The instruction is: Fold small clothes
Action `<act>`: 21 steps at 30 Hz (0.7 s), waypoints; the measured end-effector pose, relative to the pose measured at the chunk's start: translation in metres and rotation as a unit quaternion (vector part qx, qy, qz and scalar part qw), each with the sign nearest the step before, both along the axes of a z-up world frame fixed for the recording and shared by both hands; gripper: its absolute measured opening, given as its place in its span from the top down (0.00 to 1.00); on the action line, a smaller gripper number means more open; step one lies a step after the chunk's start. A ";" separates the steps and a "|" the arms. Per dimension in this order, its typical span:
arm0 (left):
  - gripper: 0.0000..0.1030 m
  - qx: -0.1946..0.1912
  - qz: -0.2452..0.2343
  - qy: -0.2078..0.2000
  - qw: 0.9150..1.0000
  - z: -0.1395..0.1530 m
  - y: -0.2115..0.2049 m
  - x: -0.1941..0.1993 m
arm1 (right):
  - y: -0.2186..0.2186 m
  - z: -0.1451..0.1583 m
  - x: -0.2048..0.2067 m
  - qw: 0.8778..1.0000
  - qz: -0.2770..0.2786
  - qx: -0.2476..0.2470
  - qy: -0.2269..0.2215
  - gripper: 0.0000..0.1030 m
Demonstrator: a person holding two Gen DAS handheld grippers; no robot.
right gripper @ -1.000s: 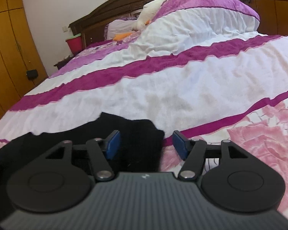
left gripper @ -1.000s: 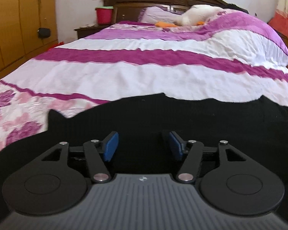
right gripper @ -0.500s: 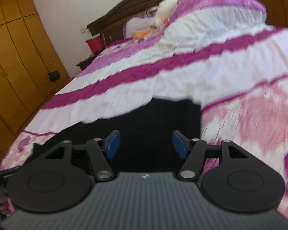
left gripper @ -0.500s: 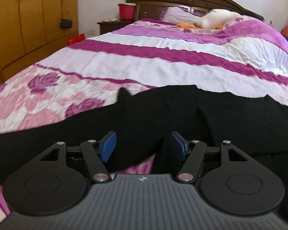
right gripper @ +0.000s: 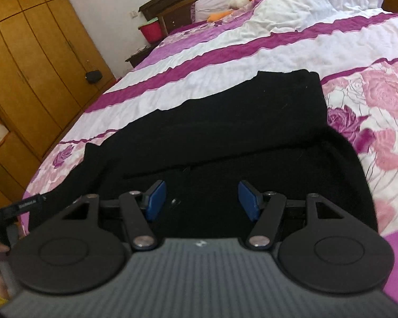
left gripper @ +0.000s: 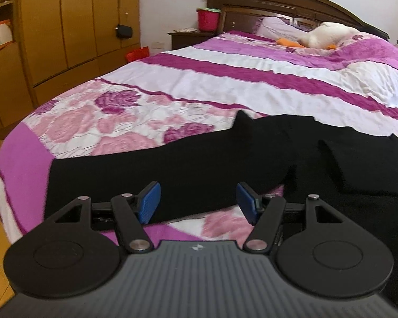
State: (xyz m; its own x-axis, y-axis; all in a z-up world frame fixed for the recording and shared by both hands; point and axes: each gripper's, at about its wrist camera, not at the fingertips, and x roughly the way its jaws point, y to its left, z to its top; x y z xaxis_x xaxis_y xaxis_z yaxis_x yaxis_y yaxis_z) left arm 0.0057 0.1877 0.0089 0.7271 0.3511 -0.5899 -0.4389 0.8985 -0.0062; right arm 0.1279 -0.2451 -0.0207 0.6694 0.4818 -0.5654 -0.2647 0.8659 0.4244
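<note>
Black cloth is filling the ground ahead of the left gripper (left gripper: 198,202), whose blue fingers are standing wide apart with nothing between them. From this wrist view the garment (left gripper: 188,167) is lying flat across the bedspread (left gripper: 114,122), one long part stretching away to the tool's left and the rest spreading off to its right, where a flap is already lying doubled over. The fingers are hovering just over the near edge of that long part, probably so they can pinch it and carry it over the body. In the right wrist view the right gripper (right gripper: 203,201) is likewise gaping, holding nothing, and it is sitting low over the middle of the same cloth (right gripper: 252,122), which is reaching forward to a squared end ahead and slightly to the tool's right. A fold line is running across just in front of the fingers, so this tool seems placed to pin or smooth the cloth while the other works. Whether either is touching the fabric is unclear.
</note>
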 end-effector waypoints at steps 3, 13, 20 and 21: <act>0.33 -0.002 0.012 0.002 1.000 -0.005 0.008 -0.010 | 0.004 -0.003 -0.008 1.000 -0.008 0.006 0.004 0.39; 0.32 -0.019 0.039 -0.010 0.999 -0.033 0.023 -0.029 | 0.013 -0.020 -0.031 1.000 -0.018 -0.012 0.012 0.39; 0.26 0.036 0.007 0.001 0.999 -0.046 0.017 -0.013 | 0.015 -0.037 -0.027 0.999 -0.028 -0.034 0.021 0.39; 0.25 0.040 0.009 0.006 0.999 -0.048 0.015 -0.011 | 0.015 -0.040 -0.026 0.999 -0.031 -0.037 0.023 0.39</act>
State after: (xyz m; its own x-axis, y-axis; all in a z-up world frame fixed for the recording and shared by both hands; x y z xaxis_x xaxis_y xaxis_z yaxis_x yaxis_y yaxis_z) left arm -0.0057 0.2029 -0.0387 0.7139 0.4100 -0.5676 -0.4540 0.8882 0.0706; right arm 0.1016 -0.2306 -0.0605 0.6684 0.3960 -0.6296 -0.1914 0.9096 0.3689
